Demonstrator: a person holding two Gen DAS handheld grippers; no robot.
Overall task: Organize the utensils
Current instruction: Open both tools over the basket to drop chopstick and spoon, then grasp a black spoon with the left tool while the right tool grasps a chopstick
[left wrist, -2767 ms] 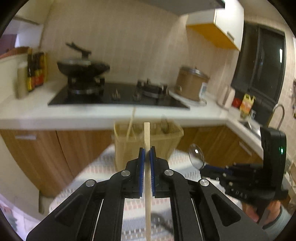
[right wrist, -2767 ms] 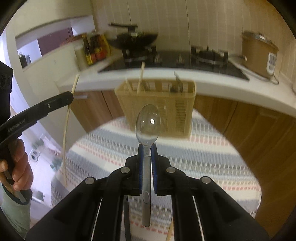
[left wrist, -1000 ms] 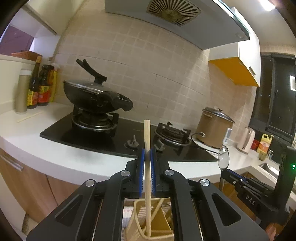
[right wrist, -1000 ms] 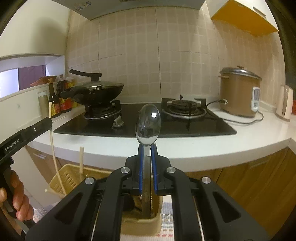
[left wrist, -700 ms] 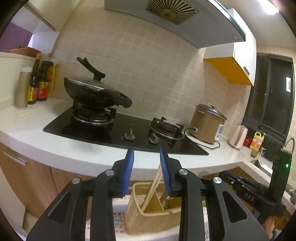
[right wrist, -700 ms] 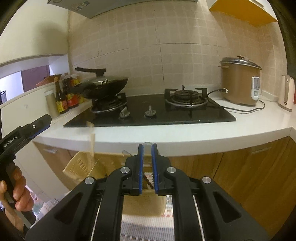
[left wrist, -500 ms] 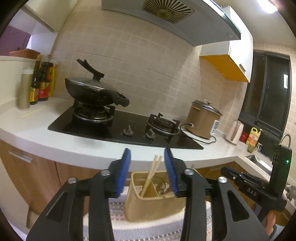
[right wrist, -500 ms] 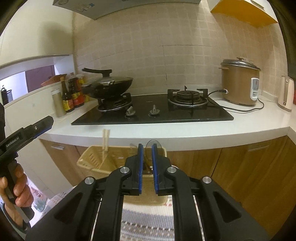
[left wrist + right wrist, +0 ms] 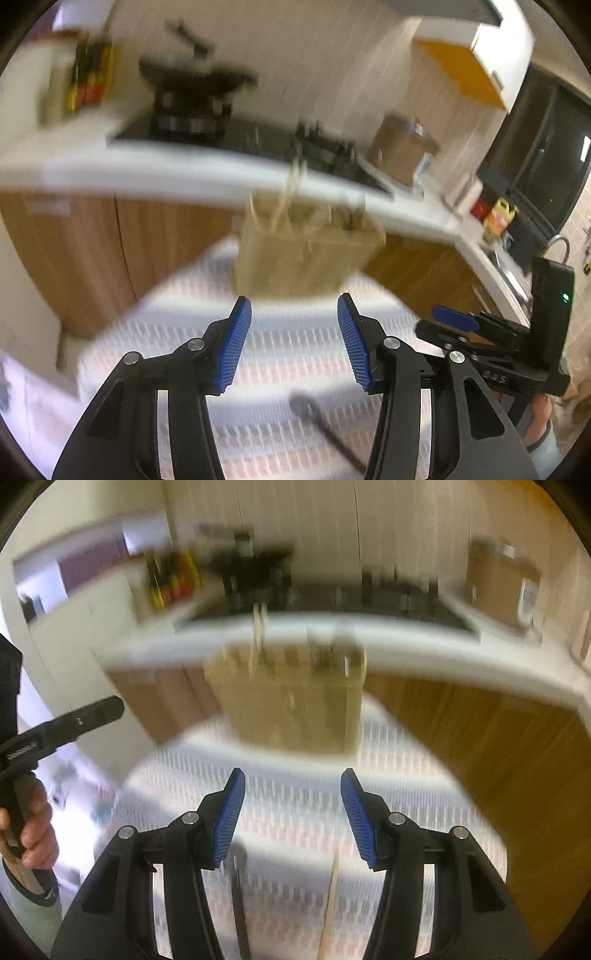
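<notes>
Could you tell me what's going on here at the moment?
A person is sorting utensils with two handheld grippers. The left gripper and the right gripper are both open and empty above the striped cloth. Chopsticks stand in the basket; a dark utensil and a wooden stick lie on the cloth.

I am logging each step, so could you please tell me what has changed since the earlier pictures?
Both grippers let go: the left gripper dropped its chopstick and the right gripper its spoon into the basket, then tipped down toward the striped cloth, jaws wide open. The basket stayed put.
</notes>
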